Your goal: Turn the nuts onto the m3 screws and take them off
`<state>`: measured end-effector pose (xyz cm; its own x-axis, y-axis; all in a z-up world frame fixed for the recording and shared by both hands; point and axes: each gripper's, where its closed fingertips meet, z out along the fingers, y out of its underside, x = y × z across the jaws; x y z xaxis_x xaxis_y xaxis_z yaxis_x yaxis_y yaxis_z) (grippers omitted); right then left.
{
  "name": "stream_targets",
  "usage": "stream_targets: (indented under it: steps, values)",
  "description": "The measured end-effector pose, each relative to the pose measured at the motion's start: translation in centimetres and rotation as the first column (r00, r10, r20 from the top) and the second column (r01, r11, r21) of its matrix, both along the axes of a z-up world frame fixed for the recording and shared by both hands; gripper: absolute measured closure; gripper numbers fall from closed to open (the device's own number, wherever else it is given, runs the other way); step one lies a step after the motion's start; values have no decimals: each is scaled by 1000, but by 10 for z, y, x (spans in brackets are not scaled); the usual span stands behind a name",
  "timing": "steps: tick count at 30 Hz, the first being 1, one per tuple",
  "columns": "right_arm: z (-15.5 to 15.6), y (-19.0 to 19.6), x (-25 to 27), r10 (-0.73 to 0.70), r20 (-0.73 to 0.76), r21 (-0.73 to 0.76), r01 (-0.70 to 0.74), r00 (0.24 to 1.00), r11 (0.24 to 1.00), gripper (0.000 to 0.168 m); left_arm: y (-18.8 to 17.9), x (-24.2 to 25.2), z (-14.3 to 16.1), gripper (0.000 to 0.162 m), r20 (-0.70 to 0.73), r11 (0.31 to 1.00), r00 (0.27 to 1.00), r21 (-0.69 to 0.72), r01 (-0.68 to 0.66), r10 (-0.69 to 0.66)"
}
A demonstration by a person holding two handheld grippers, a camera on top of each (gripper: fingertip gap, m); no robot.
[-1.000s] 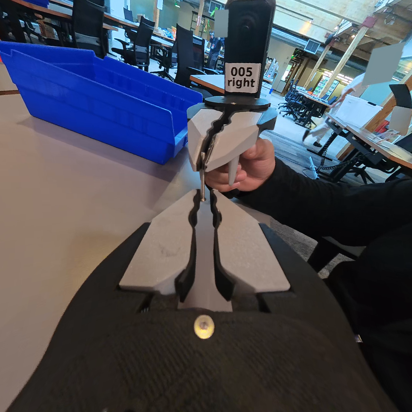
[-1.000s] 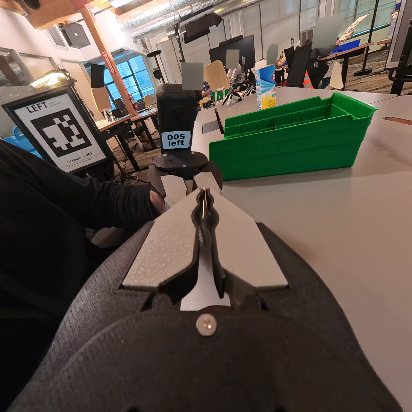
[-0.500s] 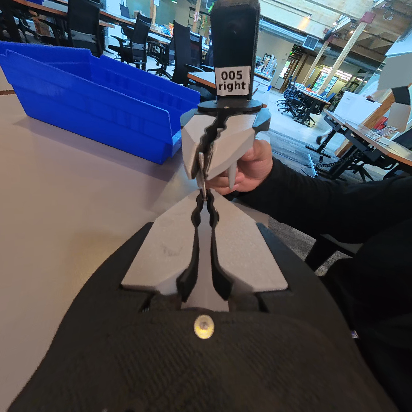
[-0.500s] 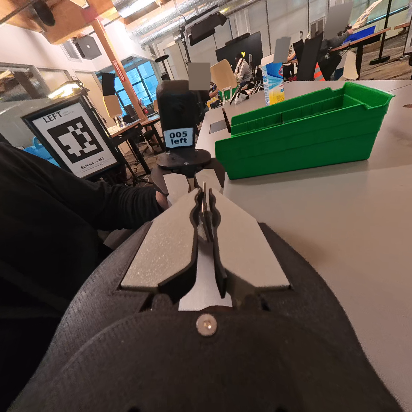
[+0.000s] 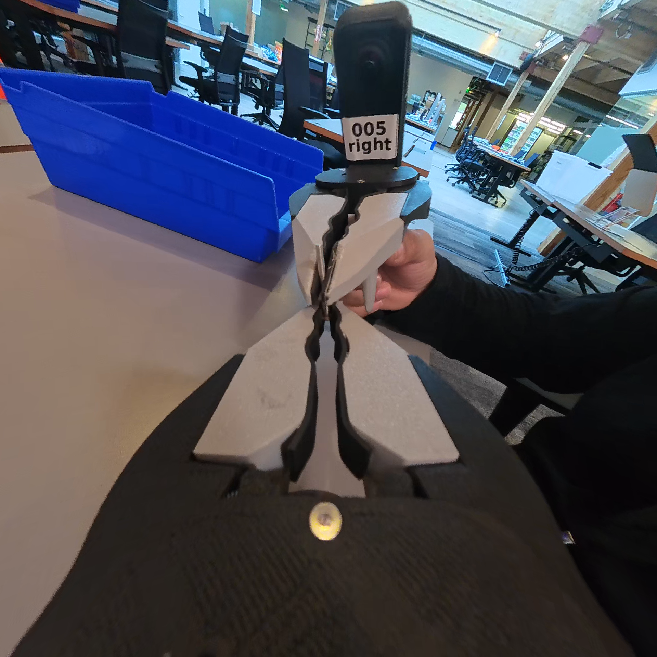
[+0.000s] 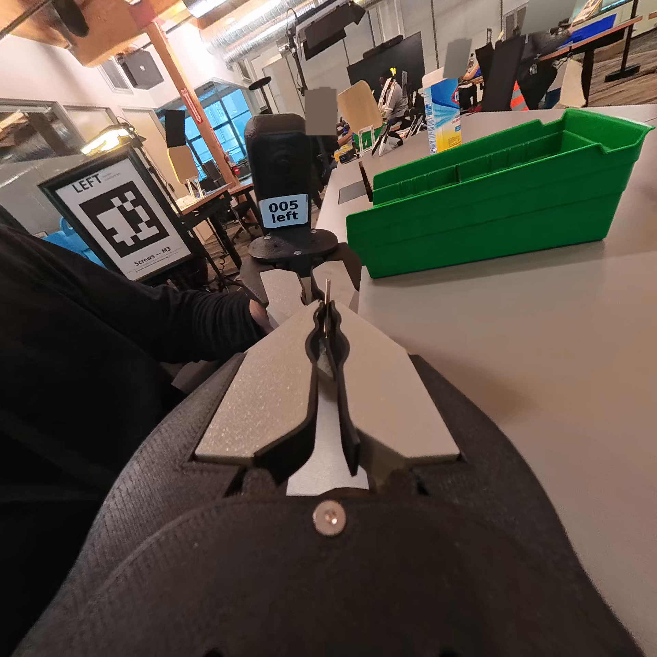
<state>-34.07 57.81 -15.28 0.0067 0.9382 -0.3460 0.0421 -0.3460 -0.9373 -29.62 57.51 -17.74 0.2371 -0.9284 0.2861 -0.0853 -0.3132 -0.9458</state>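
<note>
the two grey-fingered, black-bodied grippers are held tip to tip above the edge of a pale grey table, facing each other.

right gripper: fingers pressed together on a thin silver metal screw. the screw's shaft is seen projecting past the fingertips, upright in the right wrist view, its free end pointing toward the left gripper. in the left wrist view the same screw is seen clamped between the right gripper's fingers, its tip reaching down to the left gripper's tips.

left gripper: fingers nearly together, a narrow wavy gap left between the black inner pads. whether a nut is pinched at the tips cannot be told; anything there is too small and is hidden by the screw end. no nut is made out on the screw either.

a hand in a black sleeve is seen on the right gripper's handle.

a long blue plastic bin is set on the table to the left side; a long green plastic bin to the right side. a framed marker sign stands beyond the table edge.
</note>
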Motion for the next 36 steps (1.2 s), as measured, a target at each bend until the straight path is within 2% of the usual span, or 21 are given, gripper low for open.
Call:
stream_targets:
  steps: [22, 23, 25, 27, 32, 36]
  values:
    - [-6, 0, -4, -8, 44, 10, 7, 999, 1000, 168, -1, 1, -1, 161, 25, 998, 1000, -59, 16, -14]
    - [-6, -1, -4, -8, 42, 13, 7, 999, 1000, 168, -1, 1, -1, 158, 26, 998, 1000, -63, 18, -16]
    - [-1, 0, -2, -5, 17, 5, 5, 1000, 1000, 168, -1, -1, -4, 134, 9, 997, 1000, -73, 15, -14]
    - [0, 2, 0, -8, 4, -15, 8, 1000, 1000, 168, -2, -4, -9, 123, -14, 997, 1000, -81, 13, -15]
    - [-1, 6, 5, -37, 26, 11, 36, 999, 999, 168, -9, -30, -11, 121, -85, 999, 996, -32, -13, 10]
    - [-7, 16, 12, -98, 82, 59, 93, 992, 994, 168, -7, -82, 8, 123, -197, 988, 972, 118, -103, 125]
